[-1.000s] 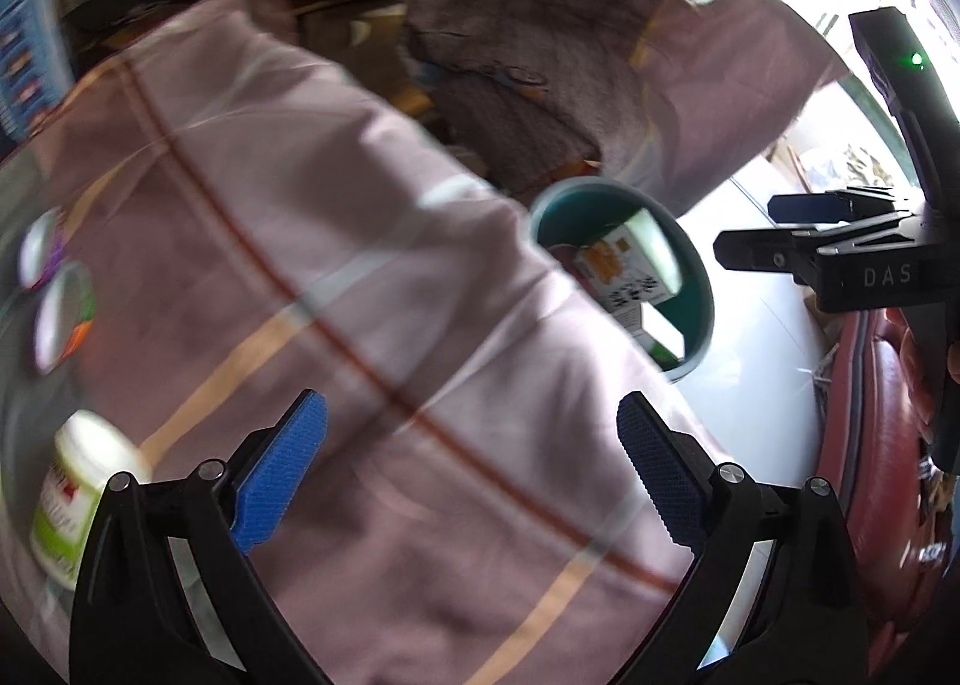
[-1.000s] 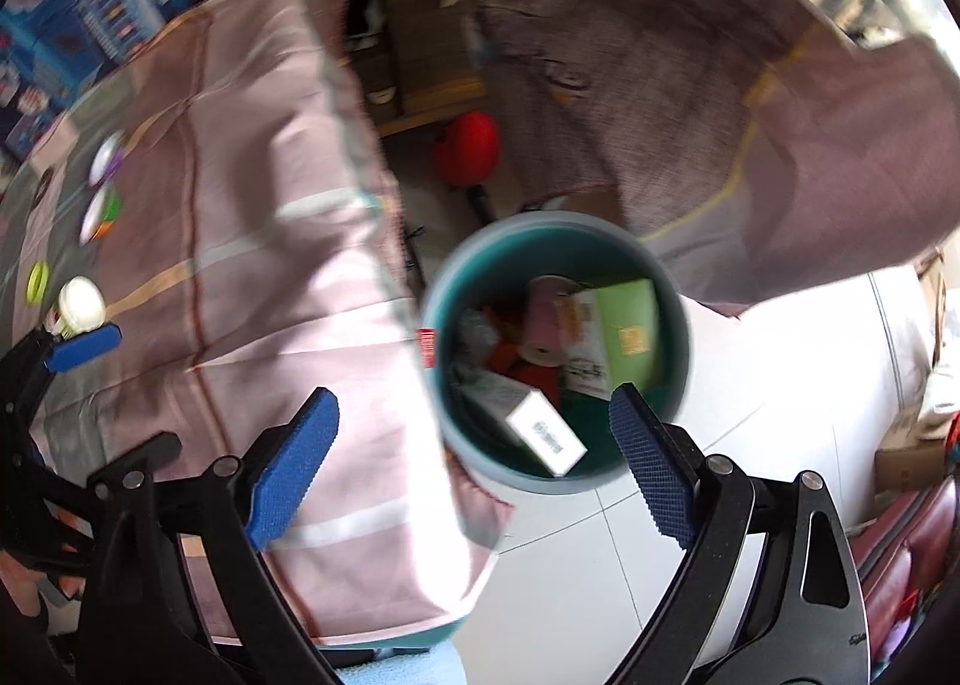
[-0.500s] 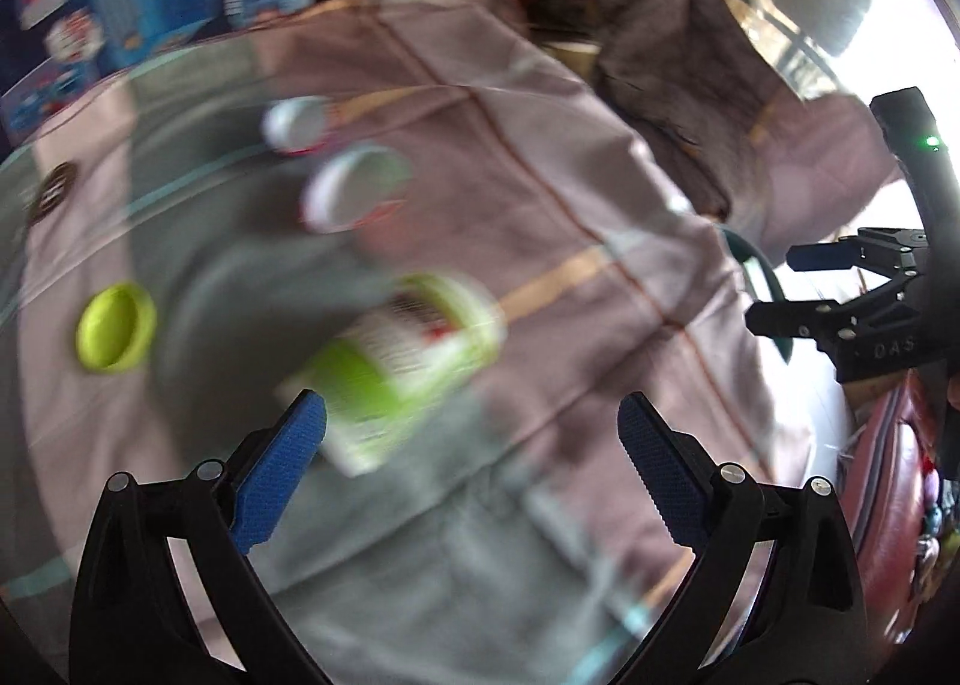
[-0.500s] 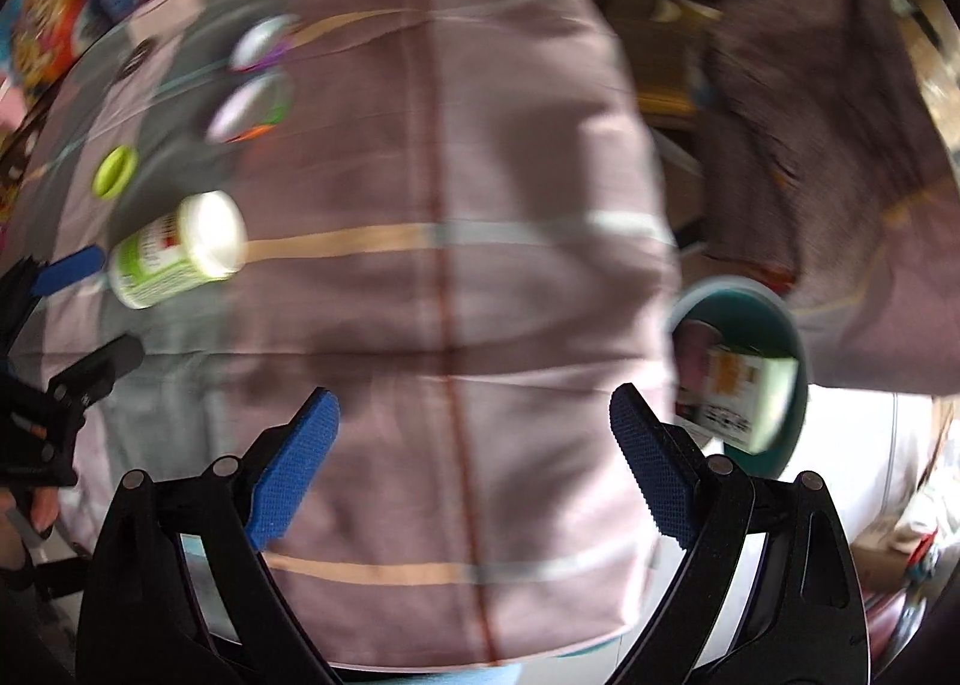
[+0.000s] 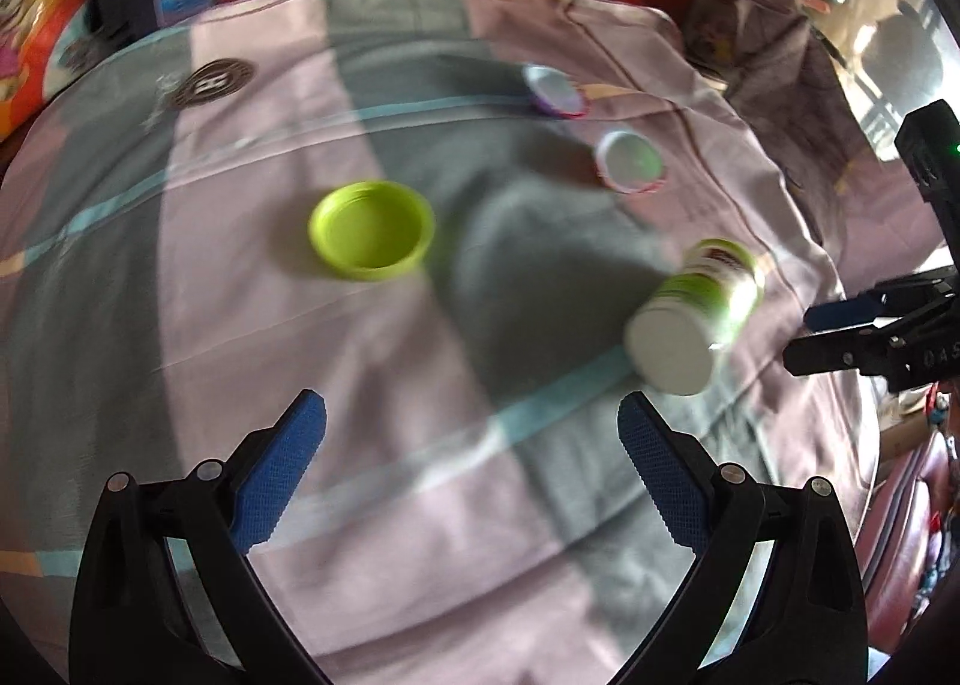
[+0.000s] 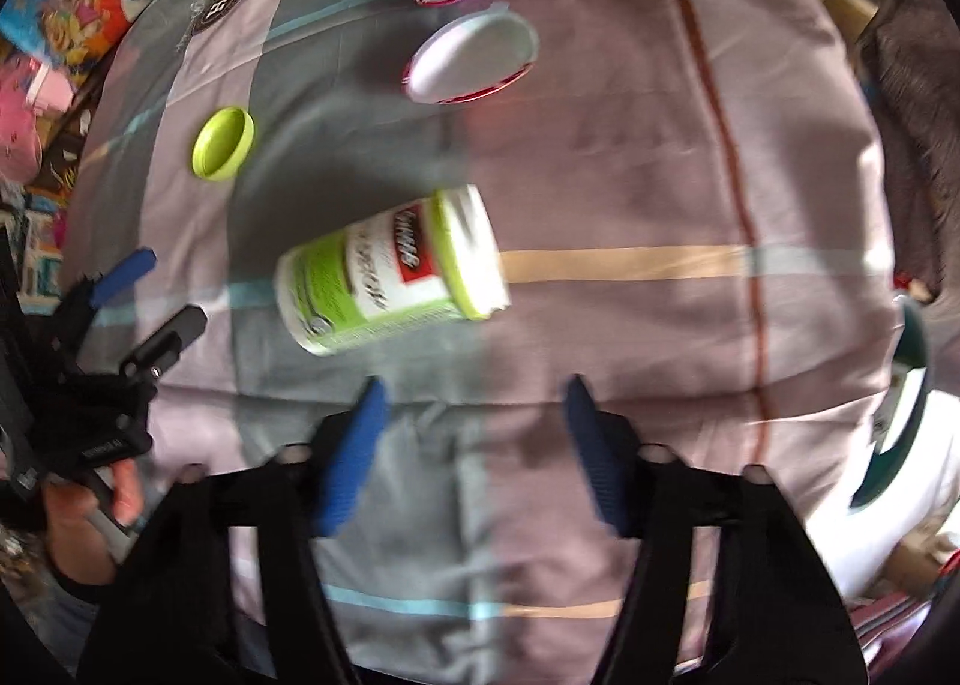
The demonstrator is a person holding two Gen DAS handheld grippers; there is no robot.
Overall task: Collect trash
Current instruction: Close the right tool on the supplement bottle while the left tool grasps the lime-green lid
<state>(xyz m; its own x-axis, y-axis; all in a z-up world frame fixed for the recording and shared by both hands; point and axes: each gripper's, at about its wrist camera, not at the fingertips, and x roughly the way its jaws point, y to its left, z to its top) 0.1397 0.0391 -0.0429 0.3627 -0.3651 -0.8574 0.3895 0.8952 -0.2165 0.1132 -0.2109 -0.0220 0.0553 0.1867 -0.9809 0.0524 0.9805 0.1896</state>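
- My left claw: two matte black plastic arms, each tipped with a blue pad of fine cross-hatched texture, with round silver rivets at the joints.
- My right claw: the same black frame, blue textured pads and silver rivets.
- From the left camera, the right unit's black body shows a small green light and pale printed lettering.

Bottle label: motion-blurred, print unreadable.
Teal bin: cut off at the right edge, contents unclear.
Right gripper pads: smeared by blur.
Hand under the left gripper: only partly visible at the frame edge.
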